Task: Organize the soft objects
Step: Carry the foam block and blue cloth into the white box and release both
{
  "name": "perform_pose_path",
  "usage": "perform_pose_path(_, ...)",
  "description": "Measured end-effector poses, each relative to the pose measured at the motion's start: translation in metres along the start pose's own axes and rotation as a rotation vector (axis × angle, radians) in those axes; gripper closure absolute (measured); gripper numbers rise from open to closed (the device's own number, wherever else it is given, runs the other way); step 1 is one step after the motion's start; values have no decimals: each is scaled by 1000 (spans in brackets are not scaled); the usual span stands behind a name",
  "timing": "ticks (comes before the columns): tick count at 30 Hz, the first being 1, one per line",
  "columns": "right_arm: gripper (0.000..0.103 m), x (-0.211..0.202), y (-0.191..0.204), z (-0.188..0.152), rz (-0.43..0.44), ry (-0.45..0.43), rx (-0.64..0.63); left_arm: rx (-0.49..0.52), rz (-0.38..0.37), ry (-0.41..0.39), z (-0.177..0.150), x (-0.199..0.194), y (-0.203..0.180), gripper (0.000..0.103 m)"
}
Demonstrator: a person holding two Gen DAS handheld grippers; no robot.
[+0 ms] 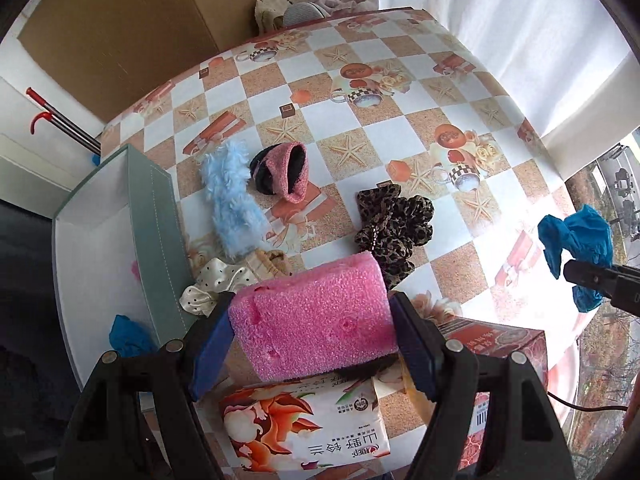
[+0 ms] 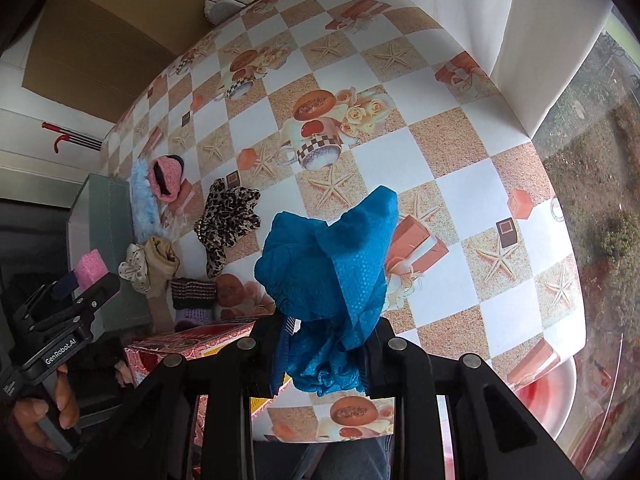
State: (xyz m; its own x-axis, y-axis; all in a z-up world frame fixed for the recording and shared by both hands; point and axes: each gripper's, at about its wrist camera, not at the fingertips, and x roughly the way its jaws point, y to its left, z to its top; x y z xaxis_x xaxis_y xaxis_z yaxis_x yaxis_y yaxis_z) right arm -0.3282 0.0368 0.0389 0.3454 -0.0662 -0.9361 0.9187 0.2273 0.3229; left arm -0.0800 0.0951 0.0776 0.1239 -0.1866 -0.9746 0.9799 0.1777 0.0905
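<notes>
I run both tools loaded at this moment. Judged step: transfer of picked items into the storage box (image 1: 120, 216), which stands at the table's left edge with its mouth open toward the left tool.

Left side first. The left gripper (image 1: 312, 328) is clamped on the pink foam block (image 1: 316, 320) — both blue pads press its ends, and the block hangs above a tissue pack (image 1: 308, 424). The box sits at roughly 10 o'clock from this tool. One blue cloth (image 1: 128, 334) already lies inside it. The next move, as I judge it, calls for a swing toward 10 o'clock, over the box's green wall, then release.

Centre: loose items remain on the table (image 1: 400, 144) — a light-blue fuzzy piece (image 1: 232, 204), a pink knit item (image 1: 290, 176) and a leopard scrunchie (image 1: 396, 224), all at about 12 o'clock.

Right side. The right gripper (image 2: 324, 344) is closed on a blue fabric bundle (image 2: 332, 256), held off the surface. The box lies at 9 o'clock from it, beyond the left tool, so I would stagger the two drops.

Clearance: open table runs from 12 to 2 o'clock; the right table edge is close at 3 o'clock, and a red carton (image 2: 188, 344) crowds 8 o'clock.
</notes>
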Motion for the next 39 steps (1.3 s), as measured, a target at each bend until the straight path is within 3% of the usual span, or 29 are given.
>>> perform_pose_path(7,74,-23,56,-12,26,-24,-92,-20,10,-43,-34,-28,16,24)
perform_pose_path(14,74,-33,119,-25,47,-29,-214,-110,6,-79,-64,-48,49,24)
perform_pose_path(29,74,-12,241,-59,46,31,-512,-363,63,-113,-116,-61,143,24)
perform_pose_path(39,74,7,304,-69,41,75,-644,-446,101,-120,-124,-55,191,24)
